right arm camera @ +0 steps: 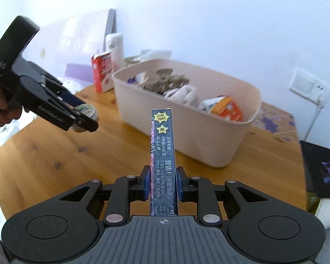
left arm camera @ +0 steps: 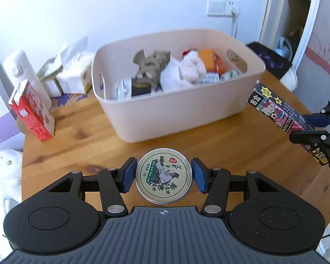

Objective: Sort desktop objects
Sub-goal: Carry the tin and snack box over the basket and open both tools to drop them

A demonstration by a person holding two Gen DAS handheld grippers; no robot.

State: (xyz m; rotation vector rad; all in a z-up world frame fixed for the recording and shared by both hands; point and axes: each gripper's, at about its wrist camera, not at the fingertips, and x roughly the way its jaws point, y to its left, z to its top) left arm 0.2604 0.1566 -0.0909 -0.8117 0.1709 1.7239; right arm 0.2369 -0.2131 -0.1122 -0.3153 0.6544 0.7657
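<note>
Gripping a round tin [left arm camera: 163,176] by its rim, the left gripper [left arm camera: 163,175] holds it flat above the wooden table [left arm camera: 81,151]. The right gripper [right arm camera: 162,183] is clamped on a dark printed box [right arm camera: 162,154], held on edge off the table. Beyond both sits a pink bin [left arm camera: 178,114] full of items. A red carton [left arm camera: 32,110] and white bottle [left arm camera: 22,72] stand left of the bin.

Bare bench [left arm camera: 81,145] is left open in front of the bin [left arm camera: 178,114] (already heaped inside); its left side is blocked by a red carton [left arm camera: 33,112] and white bottle [left arm camera: 24,72].
</note>
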